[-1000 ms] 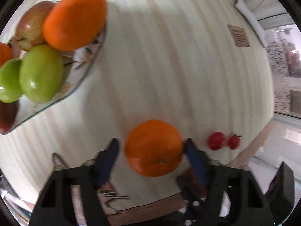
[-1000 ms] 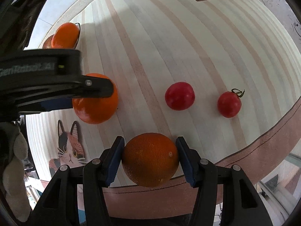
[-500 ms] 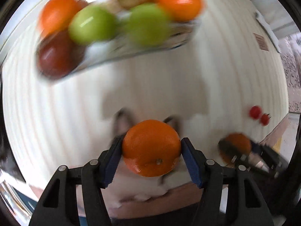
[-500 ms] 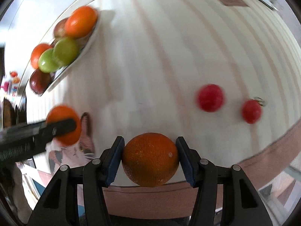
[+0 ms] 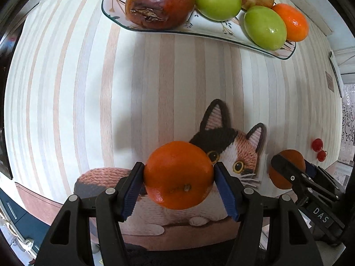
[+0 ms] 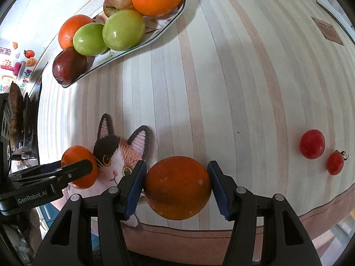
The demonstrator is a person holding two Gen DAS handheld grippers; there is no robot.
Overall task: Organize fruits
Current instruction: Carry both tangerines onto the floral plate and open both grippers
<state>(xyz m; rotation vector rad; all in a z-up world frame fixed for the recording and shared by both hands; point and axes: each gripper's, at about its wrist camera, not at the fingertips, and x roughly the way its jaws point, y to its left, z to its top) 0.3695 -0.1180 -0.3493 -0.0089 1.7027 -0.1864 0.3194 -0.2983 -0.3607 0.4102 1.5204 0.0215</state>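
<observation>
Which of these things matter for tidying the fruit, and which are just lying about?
For the job:
- orange in left gripper
- darker orange in right gripper
- fruit plate
- two small red fruits

Lying about:
- cat-shaped mat
- striped tablecloth

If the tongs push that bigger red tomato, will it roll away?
Probably: the bigger red tomato looks round and smooth, sitting loose on the flat striped tablecloth. It might bump the smaller tomato close beside it. Hard squeezing could squash it.
</observation>
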